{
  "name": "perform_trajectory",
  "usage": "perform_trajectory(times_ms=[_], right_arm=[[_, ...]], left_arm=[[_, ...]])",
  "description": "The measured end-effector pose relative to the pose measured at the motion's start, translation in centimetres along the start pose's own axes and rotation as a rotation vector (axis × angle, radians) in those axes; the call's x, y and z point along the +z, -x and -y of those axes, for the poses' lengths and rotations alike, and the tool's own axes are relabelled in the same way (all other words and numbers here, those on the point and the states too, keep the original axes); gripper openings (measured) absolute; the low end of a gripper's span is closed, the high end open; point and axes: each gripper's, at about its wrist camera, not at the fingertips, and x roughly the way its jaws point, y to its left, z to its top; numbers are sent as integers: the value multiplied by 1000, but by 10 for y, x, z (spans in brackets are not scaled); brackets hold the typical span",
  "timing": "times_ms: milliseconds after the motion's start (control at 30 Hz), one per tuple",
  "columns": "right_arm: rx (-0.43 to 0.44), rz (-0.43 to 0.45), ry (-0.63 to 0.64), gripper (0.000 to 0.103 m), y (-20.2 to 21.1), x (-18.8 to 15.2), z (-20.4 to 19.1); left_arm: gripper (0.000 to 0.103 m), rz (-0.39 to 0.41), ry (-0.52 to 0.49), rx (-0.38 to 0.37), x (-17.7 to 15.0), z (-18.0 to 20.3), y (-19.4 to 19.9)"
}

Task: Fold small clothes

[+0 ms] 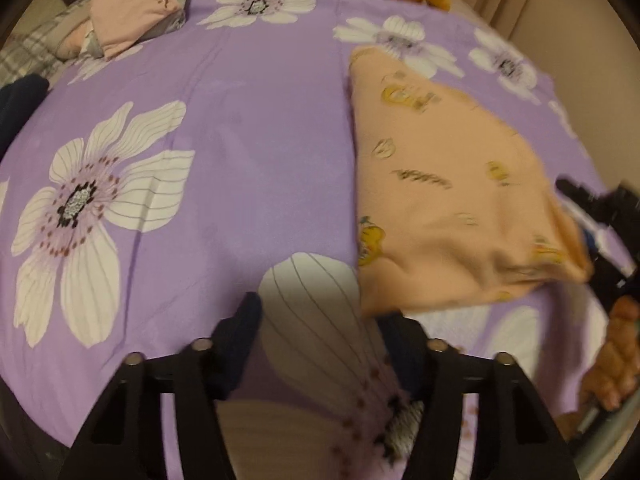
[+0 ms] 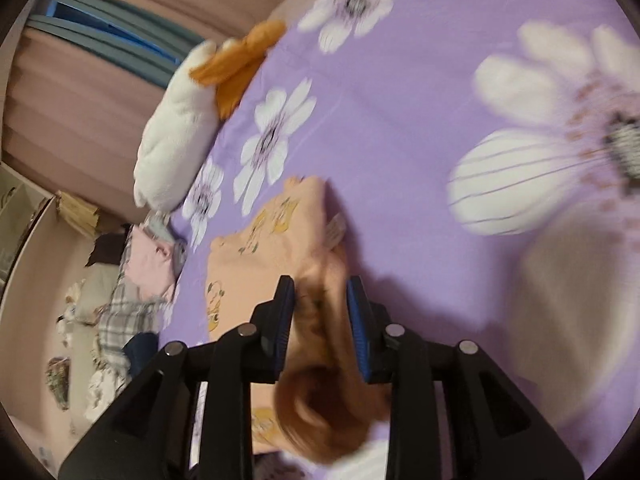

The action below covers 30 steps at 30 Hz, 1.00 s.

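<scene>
A peach garment with yellow cartoon prints lies partly lifted on the purple flowered bedsheet. My left gripper is open and empty, just left of the garment's near corner. My right gripper is shut on a bunched part of the peach garment and holds it up off the sheet. The right gripper also shows in the left wrist view at the garment's right end.
A folded pink garment lies at the far left on plaid bedding. A white pillow and an orange cloth lie at the head of the bed. A dark blue cloth is at the left edge. Curtains hang behind.
</scene>
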Motion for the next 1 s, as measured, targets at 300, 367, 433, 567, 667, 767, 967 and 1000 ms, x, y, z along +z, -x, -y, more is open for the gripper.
perform_trajectory(times_ms=[300,367,433,567,667,767,967,1000], right_arm=[[178,12,119,28,35,-30,-35],[152,-43,161,28,18,-39,-45],[3,-89,138,21,-3,-44,-37],[-94,-122,99,9,-16,-39,-13],[-82,-136,50,9,-16,-33,-3],[-74,-139,4,9,-20,-34,3],[-129,-88,95,12,-13,-47,-9],[-142,-84,114,12,-13,-48,-12]], left_arm=[[57,189,-135,-65,11,33,32],[57,42,-162,-24,16,37,-6],[58,-41,-181,-35,14,32,-30],[64,-23,-219,-81,12,23,-31],[68,-22,-164,-78,13,18,-34],[72,-8,-133,-22,9,27,-34],[73,-26,-100,-24,5,24,-31],[73,-31,-101,-35,6,23,-31]])
